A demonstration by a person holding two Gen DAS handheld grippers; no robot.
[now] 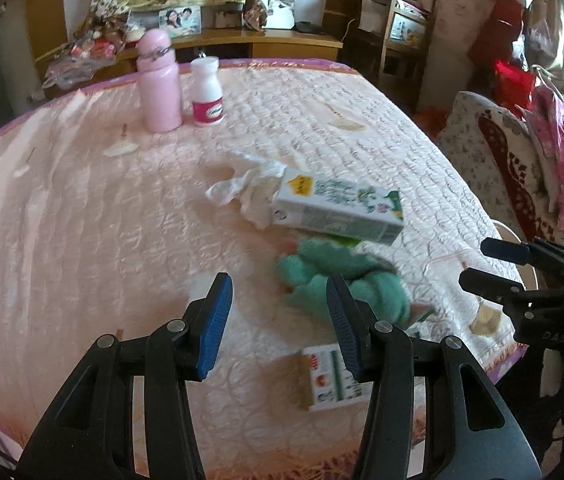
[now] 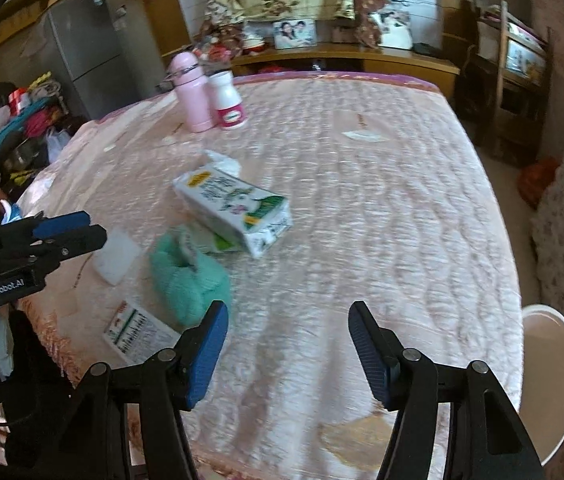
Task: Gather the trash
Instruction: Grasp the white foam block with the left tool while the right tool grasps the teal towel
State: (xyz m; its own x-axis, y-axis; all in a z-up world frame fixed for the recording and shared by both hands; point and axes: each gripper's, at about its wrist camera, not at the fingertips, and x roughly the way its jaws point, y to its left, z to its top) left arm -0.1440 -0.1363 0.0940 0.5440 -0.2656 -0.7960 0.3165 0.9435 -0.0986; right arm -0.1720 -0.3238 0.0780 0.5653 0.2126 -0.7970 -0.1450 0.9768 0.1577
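Note:
On the pink quilted table cover (image 1: 82, 216) lie a white and green carton (image 1: 338, 210), crumpled white tissue (image 1: 246, 190), a green knitted cloth (image 1: 342, 276) and a small printed box (image 1: 334, 376). They also show in the right wrist view: carton (image 2: 238, 210), tissue (image 2: 224, 162), cloth (image 2: 190, 276), box (image 2: 138, 334). My left gripper (image 1: 280, 320) is open and empty, just left of the green cloth. My right gripper (image 2: 288, 344) is open and empty, over the cover to the right of the cloth. A white bin (image 2: 554, 384) stands beside the table at the right.
A pink bottle (image 1: 159, 80) and a white jar (image 1: 207, 92) stand at the far side. A flat white piece (image 2: 116, 258) lies near the left edge. A patterned chair (image 1: 510, 168) stands at the right. A shelf with photos is behind the table.

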